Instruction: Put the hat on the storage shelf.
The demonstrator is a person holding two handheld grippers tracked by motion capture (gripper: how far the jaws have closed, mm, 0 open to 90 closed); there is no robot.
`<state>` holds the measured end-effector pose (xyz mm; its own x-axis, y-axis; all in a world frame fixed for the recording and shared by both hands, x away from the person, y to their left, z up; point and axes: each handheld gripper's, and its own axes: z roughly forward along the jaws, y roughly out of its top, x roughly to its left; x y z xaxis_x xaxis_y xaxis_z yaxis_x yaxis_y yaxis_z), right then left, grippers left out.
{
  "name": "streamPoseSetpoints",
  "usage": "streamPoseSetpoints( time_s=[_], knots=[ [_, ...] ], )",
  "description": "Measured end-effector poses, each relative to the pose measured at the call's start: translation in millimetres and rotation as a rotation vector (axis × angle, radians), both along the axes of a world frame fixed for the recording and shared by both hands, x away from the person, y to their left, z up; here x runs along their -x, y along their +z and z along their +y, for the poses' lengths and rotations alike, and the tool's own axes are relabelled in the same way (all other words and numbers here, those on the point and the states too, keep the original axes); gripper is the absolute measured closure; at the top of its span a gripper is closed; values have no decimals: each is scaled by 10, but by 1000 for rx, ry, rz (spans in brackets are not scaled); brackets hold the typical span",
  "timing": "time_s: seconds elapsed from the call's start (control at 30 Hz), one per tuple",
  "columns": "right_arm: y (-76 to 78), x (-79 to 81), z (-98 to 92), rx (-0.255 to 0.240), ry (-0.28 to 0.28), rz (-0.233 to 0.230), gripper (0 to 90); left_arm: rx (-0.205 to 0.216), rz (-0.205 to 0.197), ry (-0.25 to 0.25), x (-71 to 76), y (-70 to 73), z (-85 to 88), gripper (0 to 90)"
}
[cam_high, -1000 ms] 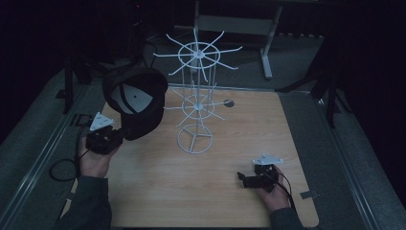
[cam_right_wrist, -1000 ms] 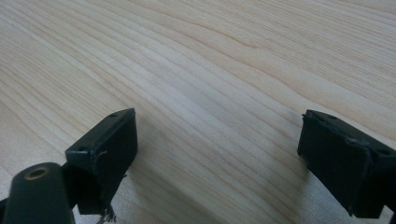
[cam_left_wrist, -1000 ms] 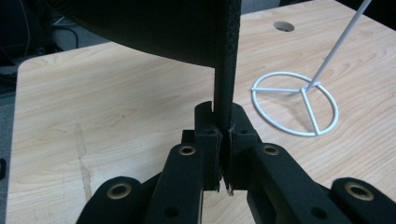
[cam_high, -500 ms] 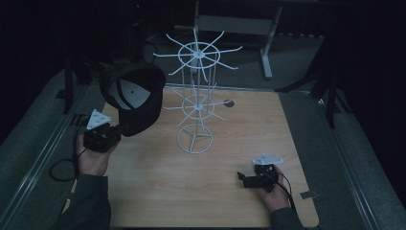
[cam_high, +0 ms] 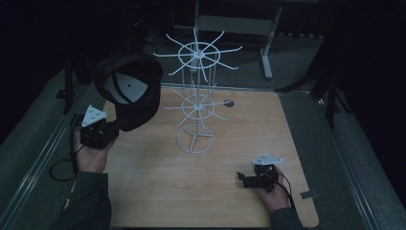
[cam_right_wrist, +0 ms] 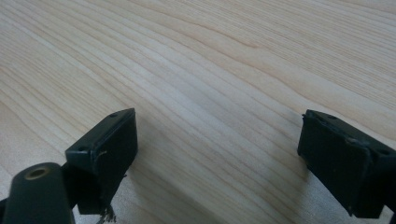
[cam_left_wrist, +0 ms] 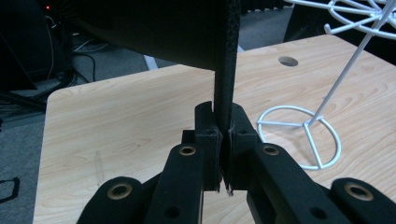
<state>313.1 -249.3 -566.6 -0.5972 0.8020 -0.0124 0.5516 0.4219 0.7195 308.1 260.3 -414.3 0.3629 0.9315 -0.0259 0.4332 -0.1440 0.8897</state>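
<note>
Dim surroundings ring a pale wooden table (cam_high: 143, 191). At left, the left gripper (cam_high: 113, 128) is clamped on the brim edge of a black cap (cam_high: 129, 91), held in the air just left of the white wire rack (cam_high: 196, 96). That thin pinch is the risk, I judge: the cap's weight could twist it loose, or a swing toward the hooks could snag an arm and tip the light rack. At right, the right gripper (cam_high: 243, 178) rests low on the table near its front edge, jaws spread wide with nothing between them
</note>
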Motion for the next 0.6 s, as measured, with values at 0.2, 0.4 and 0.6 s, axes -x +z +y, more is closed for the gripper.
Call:
streamPoseSetpoints(
  time_s=[0.2, 0.4, 0.6],
  knots=[
    [1, 1, 0, 0, 0, 2, 119, 5, -1, 16, -25, 11, -7, 866],
    [1, 0, -1, 1, 0, 1, 119, 6, -7, 16, -27, 48, -7, 866],
    [1, 0, -1, 1, 0, 1, 119, 5, -14, 21, -27, 90, -6, 866]
  ],
)
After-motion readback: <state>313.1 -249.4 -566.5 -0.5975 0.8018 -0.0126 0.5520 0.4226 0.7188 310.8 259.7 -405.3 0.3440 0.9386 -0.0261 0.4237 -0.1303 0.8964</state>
